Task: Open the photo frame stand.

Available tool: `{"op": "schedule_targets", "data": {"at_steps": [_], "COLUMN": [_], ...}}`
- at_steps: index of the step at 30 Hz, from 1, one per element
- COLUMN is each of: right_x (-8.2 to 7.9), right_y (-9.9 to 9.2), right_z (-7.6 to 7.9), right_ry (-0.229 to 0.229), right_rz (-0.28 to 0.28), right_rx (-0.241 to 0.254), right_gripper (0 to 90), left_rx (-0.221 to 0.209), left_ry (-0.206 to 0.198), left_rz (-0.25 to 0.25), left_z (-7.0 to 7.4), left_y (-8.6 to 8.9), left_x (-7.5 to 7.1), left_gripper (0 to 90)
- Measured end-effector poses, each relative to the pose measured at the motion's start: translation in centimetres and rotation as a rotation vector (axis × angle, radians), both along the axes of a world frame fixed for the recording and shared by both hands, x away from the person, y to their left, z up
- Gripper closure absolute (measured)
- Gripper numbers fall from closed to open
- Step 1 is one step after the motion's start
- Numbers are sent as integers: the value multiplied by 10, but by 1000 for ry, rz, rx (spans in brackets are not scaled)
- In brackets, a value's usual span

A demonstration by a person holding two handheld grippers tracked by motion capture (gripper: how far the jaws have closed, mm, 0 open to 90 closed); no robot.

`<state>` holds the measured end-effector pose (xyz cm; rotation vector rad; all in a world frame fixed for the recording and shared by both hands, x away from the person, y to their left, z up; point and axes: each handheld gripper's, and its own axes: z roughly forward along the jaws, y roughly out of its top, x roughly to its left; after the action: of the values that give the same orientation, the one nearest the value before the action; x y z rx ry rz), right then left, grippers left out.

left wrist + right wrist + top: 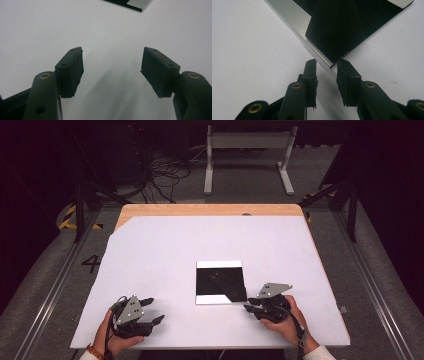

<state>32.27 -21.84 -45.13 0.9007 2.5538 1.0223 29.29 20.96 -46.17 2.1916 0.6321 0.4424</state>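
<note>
A square, glossy black plate point(220, 281) with bright silver strips along two edges lies flat on the white table cover point(200, 245), right of centre. My right gripper point(248, 307) sits at the plate's near right corner. In the right gripper view its jaws point(327, 62) stand a narrow gap apart, and the plate's point(337, 25) corner reaches just between the tips without being pinched. My left gripper point(157, 311) rests near the table's front left, well away from the plate. Its jaws point(112, 53) are wide open over bare white surface, and a corner of the plate point(135, 3) shows far ahead.
A strip of bare wood point(210, 210) runs along the table's far edge. Beyond it on the floor stand a white metal frame point(247, 150) and a tangle of cables point(165, 175). Dark rails flank the table on both sides.
</note>
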Motion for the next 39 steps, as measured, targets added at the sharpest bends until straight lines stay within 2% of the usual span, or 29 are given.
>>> {"op": "schedule_targets", "data": {"at_steps": [4, 6, 12, 19, 25, 31, 37, 39], "right_x": [1, 1, 12, 18, 20, 20, 23, 25], "right_y": [2, 3, 9, 10, 11, 11, 5, 3], "right_z": [3, 4, 10, 12, 15, 11, 9, 8], "right_ry": [6, 9, 79, 125, 136, 118, 141, 160], "right_rz": [10, 11, 13, -15, 8, -8, -21, -16], "right_rx": [-47, -53, -108, -103, -123, -77, 7, 54], "right_gripper": [701, 702, 720, 739, 695, 701, 648, 640], "left_rx": [3, 5, 9, 9, 12, 15, 8, 9], "left_ry": [-1, -1, 9, 21, 21, 24, 32, 34], "left_rz": [-4, 0, -3, -4, -6, -13, -4, -5], "left_z": [0, 0, -1, -2, -2, -2, -3, -3], "left_y": [-2, -3, -5, -6, -6, -6, -7, -7], "left_x": [0, 0, 2, 3, 3, 4, 4, 4], "left_gripper": [337, 336, 322, 291, 282, 274, 264, 263]}}
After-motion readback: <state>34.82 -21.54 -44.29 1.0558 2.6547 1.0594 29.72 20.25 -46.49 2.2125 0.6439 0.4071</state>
